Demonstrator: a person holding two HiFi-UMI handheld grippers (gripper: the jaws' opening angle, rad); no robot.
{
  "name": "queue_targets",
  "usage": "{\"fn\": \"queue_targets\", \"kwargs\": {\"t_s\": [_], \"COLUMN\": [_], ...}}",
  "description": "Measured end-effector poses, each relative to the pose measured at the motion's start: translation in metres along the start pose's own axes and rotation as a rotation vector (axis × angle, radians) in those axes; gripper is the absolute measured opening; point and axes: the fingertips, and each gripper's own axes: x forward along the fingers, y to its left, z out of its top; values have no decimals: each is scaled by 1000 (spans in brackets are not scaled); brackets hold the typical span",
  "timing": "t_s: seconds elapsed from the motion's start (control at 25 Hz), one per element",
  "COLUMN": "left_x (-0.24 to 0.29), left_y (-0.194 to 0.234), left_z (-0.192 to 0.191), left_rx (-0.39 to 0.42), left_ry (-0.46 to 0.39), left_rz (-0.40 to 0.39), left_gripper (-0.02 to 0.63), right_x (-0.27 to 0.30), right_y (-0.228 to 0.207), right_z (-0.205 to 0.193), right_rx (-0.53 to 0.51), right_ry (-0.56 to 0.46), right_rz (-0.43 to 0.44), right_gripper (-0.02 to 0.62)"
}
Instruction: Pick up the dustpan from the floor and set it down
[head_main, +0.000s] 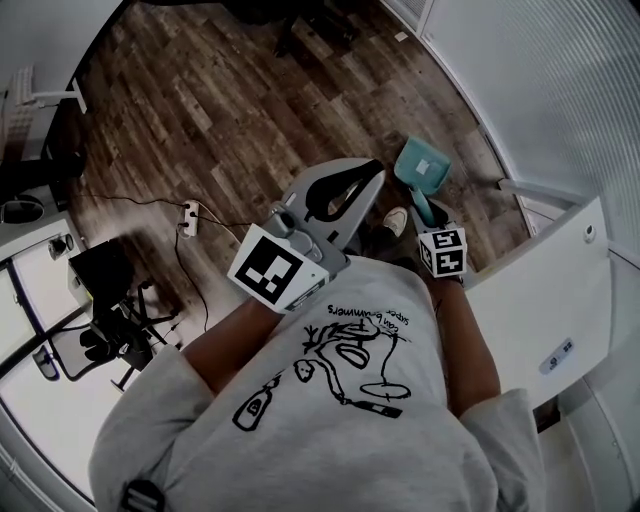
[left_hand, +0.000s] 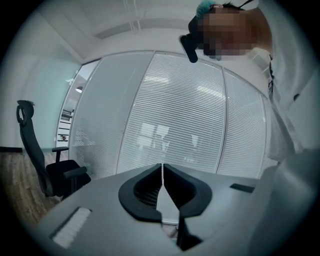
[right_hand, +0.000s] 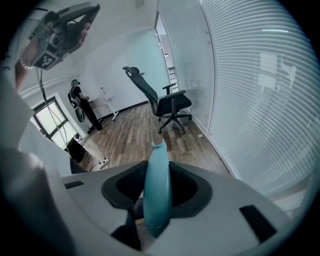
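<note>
The dustpan (head_main: 422, 168), probably light and stiff, is gripped by its handle (right_hand: 156, 185) in the right gripper (head_main: 429, 212); left gripper (left_hand: 163, 186) is clenched empty.

Not much to read here. The only real lettering is a couple of scrawly handwritten lines in the print on the person's grey shirt (head_main: 366, 318), upside down in the head view and too small to make out. The cubes on the left gripper (head_main: 372, 168) and right gripper (head_main: 425, 215) show only black-and-white square markers, no letters. A small sticker (head_main: 556, 356) near the lower right edge of the white panel (head_main: 560, 275) is unreadable.
</note>
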Motion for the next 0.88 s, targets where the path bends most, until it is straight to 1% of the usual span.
{"fn": "queue_targets", "kwargs": {"t_s": [0.24, 0.68, 0.88], "left_x": [-1, -5, -4], "left_y": [-1, -5, -7], "left_z": [4, 19, 26], "left_rx": [1, 10, 17], "left_ry": [-14, -32, -43], "left_rz": [-3, -16, -25], "left_gripper": [6, 6, 6], "right_x": [-30, -92, -121], "right_y": [4, 22, 28], "right_z": [29, 93, 121], "right_rx": [10, -10, 8], "right_ry": [-44, -99, -145], "right_rz": [-7, -9, -12], "right_gripper": [121, 121, 121]}}
